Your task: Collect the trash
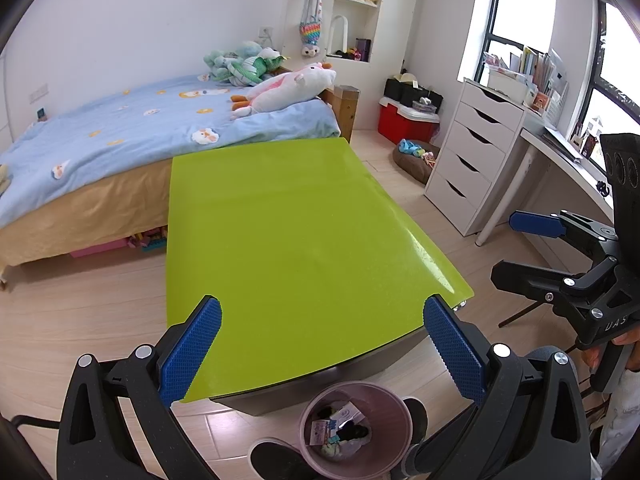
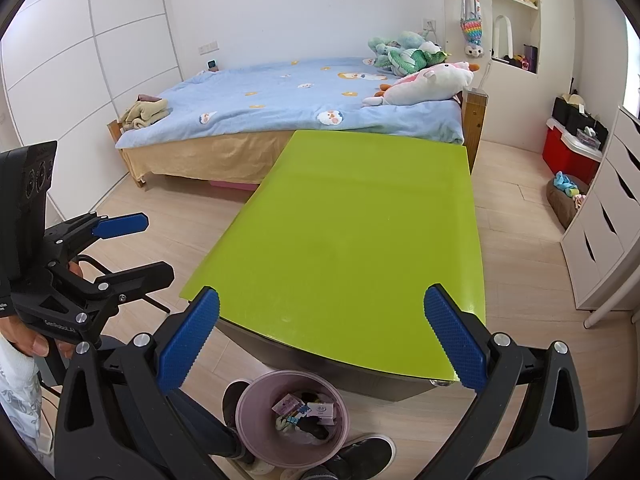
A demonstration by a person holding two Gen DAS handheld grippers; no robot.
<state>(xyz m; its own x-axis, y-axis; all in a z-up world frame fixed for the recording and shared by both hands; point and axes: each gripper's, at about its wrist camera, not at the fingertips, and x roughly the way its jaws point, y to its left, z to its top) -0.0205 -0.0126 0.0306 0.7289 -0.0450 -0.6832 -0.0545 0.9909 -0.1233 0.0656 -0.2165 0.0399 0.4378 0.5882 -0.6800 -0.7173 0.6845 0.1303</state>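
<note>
Green and bare, the table top [image 1: 304, 240] carries no trash that I can see in either view, so I judge the collecting is almost finished or finished. Pieces of trash [image 2: 304, 412] already lie inside the pink bin [image 1: 394, 404], which stands on the wooden floor just beside the near edge of the table, between the person's shoes. They look like small wrappers and some dark scraps, but they are too small to name exactly. On the floor around the table I find no more loose trash, though the part under the table is hidden.

Both grippers are held above the near side of the table and hold nothing. The left gripper [image 1: 322, 350] has its blue pads wide apart, and the bin is just below and in front of it. The right gripper [image 2: 322, 346] is also spread wide, with the bin under it, a little to its left. Neither gripper touches the bin or the trash.
</note>
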